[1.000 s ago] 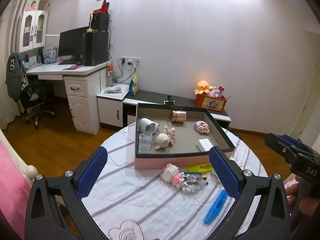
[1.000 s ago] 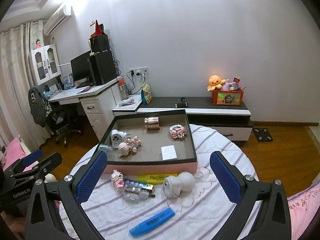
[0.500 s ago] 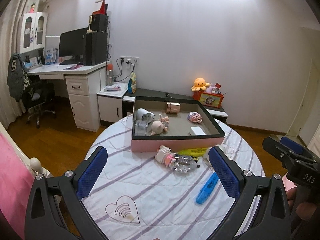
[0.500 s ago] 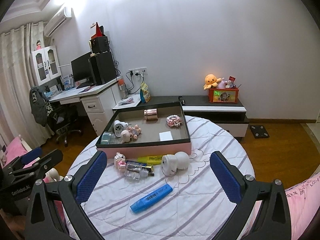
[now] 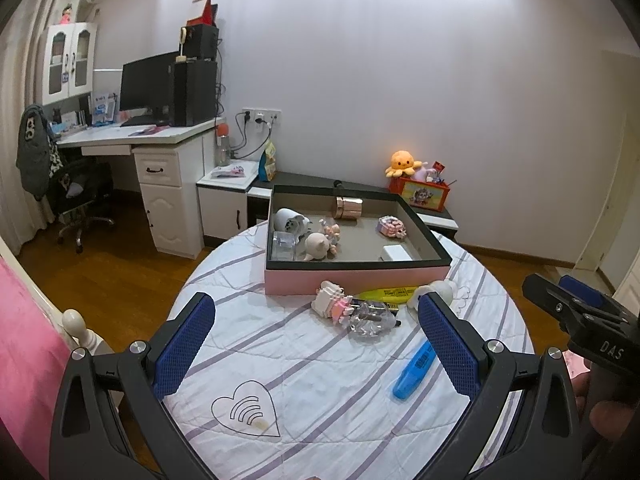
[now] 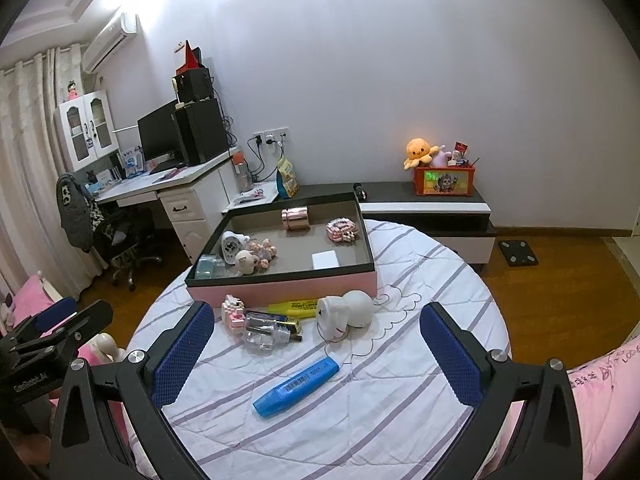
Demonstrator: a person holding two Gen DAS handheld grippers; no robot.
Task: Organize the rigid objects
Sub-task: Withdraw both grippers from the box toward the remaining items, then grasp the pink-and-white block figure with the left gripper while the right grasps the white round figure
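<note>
A pink box with a dark rim point(image 5: 356, 276) point(image 6: 280, 290) stands at the far side of the round table and holds several small items. In front of it lie a pink block toy point(image 5: 332, 306) point(image 6: 233, 312), a clear bottle point(image 5: 370, 320) point(image 6: 264, 330), a yellow marker point(image 5: 384, 293) point(image 6: 296, 306), a white round figure point(image 5: 434, 292) point(image 6: 346, 312) and a blue marker point(image 5: 414, 370) point(image 6: 298, 380). My left gripper point(image 5: 316, 348) is open above the near table, holding nothing. My right gripper point(image 6: 316, 352) is open too, above the blue marker, with nothing between its fingers.
The table wears a white cloth with purple stripes point(image 5: 304, 376) point(image 6: 400, 380). A pink bed edge point(image 5: 24, 360) lies left, pink bedding point(image 6: 600, 376) right. A white desk with a monitor point(image 5: 160, 148), an office chair point(image 5: 76, 196) and a low cabinet with toys point(image 6: 436, 200) line the wall.
Both grippers have pulled back from the box and the table, so the objects look farther off. More of the near tablecloth shows. Both stay open and nothing on the table has moved.
</note>
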